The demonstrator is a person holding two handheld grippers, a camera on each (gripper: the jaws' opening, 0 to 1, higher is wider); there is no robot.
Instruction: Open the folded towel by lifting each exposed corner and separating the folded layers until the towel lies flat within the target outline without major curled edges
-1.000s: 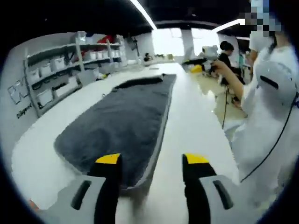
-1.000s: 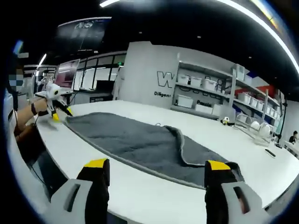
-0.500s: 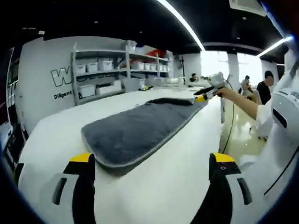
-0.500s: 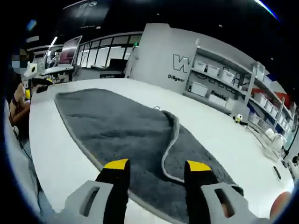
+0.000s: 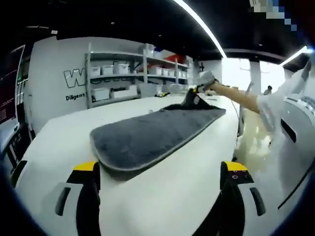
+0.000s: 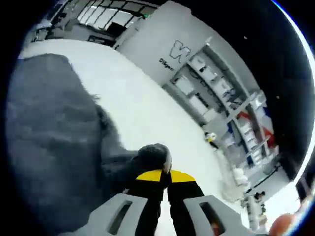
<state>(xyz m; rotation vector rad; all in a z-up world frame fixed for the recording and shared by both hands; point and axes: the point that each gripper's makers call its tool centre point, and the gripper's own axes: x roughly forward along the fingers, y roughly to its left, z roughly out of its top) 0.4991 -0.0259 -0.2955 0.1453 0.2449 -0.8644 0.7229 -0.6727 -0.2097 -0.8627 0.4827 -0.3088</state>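
**Desk:** What did the 2 views show?

**Photographer:** A grey towel point(image 5: 147, 135) lay lengthwise on a long white table point(image 5: 59, 137). In the left gripper view, the right gripper point(image 5: 194, 92) stood at the towel's far end, where a dark flap rose off the surface. In the right gripper view, that gripper's point(image 6: 161, 175) yellow-tipped jaws were pressed together on a bunched corner of the cloth.

**Desk:** And the left gripper point(image 5: 157, 169)?

**Photographer:** Its jaws stood wide apart and held nothing, hovering at the towel's near end, just short of the rounded edge.

**Desk:** Was any target outline visible?

**Photographer:** I could not make one out on the table. Shelving with white bins point(image 5: 118, 81) lined the wall behind.

**Desk:** How should the step be done well?

**Photographer:** My judgement: the pinched corner should be lifted only high enough to free the upper layer, then carried outward, away from the fold, so the flap peels over rather than dragging the whole towel. The left gripper could press or pinch the near end to anchor it. A grip on 1 layer only matters; catching 2 would haul the fold along. Laying the corner down low and taut should limit curling at the edge.
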